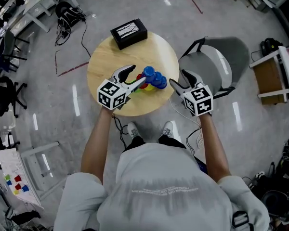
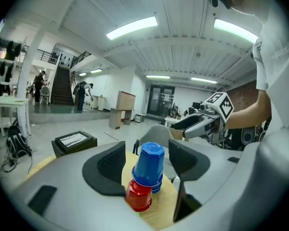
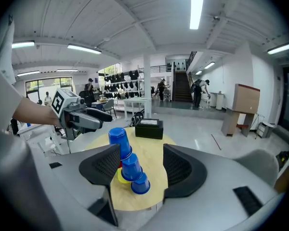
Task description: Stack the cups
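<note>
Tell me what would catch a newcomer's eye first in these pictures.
Bright cups, mostly blue with one red and one yellow, cluster on the near side of the round wooden table. The left gripper and right gripper flank them, both open, and a black box sits at the far edge.

We read no legible text: the print across the person's shirt and the label on the black box are too small.
</note>
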A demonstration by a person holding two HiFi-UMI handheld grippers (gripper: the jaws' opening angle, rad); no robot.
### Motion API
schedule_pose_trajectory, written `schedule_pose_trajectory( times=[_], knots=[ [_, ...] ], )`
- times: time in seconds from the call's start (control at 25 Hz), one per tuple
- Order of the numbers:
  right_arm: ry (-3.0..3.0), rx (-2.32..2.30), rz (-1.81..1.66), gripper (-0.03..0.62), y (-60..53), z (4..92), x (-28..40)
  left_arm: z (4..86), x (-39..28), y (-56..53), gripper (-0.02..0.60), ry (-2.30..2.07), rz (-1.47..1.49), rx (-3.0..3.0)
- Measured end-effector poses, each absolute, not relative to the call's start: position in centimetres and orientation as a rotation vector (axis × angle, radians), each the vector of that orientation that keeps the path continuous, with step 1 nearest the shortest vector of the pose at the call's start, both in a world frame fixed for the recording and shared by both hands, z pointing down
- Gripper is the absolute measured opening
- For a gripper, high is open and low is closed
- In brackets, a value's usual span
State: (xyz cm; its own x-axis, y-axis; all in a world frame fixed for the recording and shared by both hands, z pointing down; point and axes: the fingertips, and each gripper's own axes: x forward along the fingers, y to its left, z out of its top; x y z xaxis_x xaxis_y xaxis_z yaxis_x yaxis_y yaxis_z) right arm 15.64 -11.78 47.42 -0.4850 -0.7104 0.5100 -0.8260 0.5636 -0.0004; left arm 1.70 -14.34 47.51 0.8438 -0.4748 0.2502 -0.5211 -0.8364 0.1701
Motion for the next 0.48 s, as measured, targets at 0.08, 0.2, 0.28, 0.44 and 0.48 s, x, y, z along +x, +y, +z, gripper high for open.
schedule_pose_trajectory(
  times=[0.08,0.2,0.28,0.44,0.48],
  knots=[
    [-2.351,1.25,0.303,0.298,-12.6,46.2,15.9,46.2,-0.1,-14.5,0.295,-0.837,0.269,2.81],
    [-2.365,1.294,0.235,0.28,-13.9,44.2,16.2,44.8,-2.9,-15.5,0.279,-0.997,0.333,2.798],
    [-2.37,1.321,0.179,0.259,-14.7,42.7,16.4,43.8,-4.8,-16.3,0.245,-1.131,0.424,2.777],
    [-2.375,1.343,0.081,0.233,-16.2,39.9,16.2,41.0,-7.6,-17.7,0.175,-1.323,0.521,2.742],
    [-2.381,1.346,0.057,0.216,-16.5,39.2,16.0,40.3,-8.0,-17.8,0.155,-1.358,0.554,2.749]
  ],
)
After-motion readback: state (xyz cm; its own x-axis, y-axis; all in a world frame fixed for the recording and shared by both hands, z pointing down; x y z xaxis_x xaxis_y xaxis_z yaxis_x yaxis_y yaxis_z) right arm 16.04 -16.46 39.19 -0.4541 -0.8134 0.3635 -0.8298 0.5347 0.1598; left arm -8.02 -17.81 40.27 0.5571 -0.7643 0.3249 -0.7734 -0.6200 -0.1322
